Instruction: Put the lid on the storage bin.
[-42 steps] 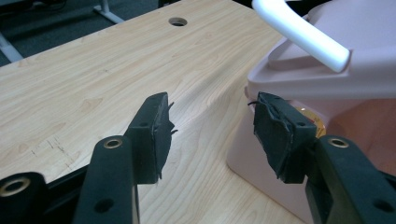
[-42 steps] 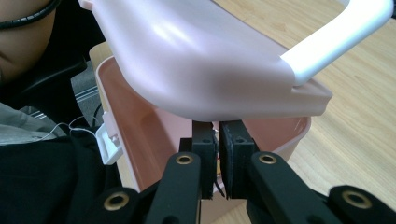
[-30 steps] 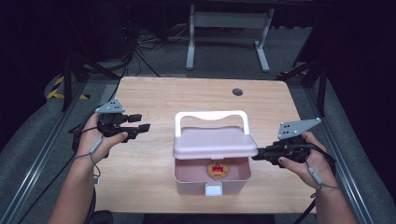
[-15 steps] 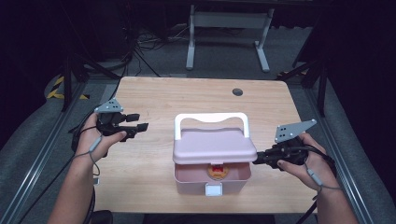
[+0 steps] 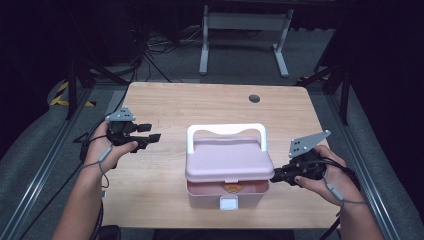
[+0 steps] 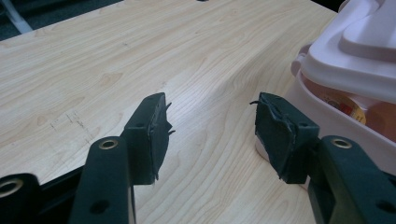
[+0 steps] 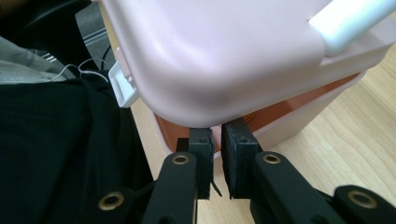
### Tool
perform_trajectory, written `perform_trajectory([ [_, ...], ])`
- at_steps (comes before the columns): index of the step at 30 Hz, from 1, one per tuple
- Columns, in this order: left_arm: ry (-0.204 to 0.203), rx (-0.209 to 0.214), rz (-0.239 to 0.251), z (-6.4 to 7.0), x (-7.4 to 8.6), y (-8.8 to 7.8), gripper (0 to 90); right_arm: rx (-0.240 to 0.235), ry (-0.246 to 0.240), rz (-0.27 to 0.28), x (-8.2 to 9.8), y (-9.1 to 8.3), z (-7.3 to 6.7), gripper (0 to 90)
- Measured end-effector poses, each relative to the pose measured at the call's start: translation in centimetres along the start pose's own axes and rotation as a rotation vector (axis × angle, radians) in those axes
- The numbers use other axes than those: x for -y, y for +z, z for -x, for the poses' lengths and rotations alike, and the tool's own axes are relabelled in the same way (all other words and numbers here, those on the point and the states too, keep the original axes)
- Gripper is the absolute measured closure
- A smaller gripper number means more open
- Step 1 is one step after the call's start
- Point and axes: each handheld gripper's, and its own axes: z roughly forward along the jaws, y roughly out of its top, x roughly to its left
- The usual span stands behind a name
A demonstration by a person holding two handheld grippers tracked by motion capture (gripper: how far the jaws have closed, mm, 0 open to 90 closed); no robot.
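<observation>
Lifted further since the earlier frame, the pink lid [image 5: 229,159] gapes above its box [image 5: 226,192]. High view: right claw [image 5: 278,175] at the lid's corner. Left gripper view: left claw [image 6: 210,128] spread, box beside it. Right gripper view: claw nearly pressed together beneath the lid edge; raise steadily.

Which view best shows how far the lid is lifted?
The high view: the whole lid sits raised at the front, a gap above the box, with the right gripper at its corner. The right gripper view shows the lid's underside close above near-closed jaws. The left gripper view catches its edge.
</observation>
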Motion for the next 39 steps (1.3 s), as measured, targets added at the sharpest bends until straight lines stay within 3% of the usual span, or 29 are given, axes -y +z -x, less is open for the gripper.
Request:
perform_trajectory([
  [16, -0.005, 0.005, -0.026, -0.1, 0.2, 0.4, 44.6, -0.011, -0.025, -0.113, 0.0, 0.8, -0.9, 82.3],
  [37, -0.006, 0.018, -0.040, 0.0, 0.3, 1.0, 44.4, -0.017, -0.040, -0.216, 0.3, 1.3, -1.2, 82.1],
  [39, -0.014, 0.019, -0.039, 0.1, 0.3, 1.0, 44.3, -0.036, -0.048, -0.225, 0.4, 1.5, -1.2, 82.2],
])
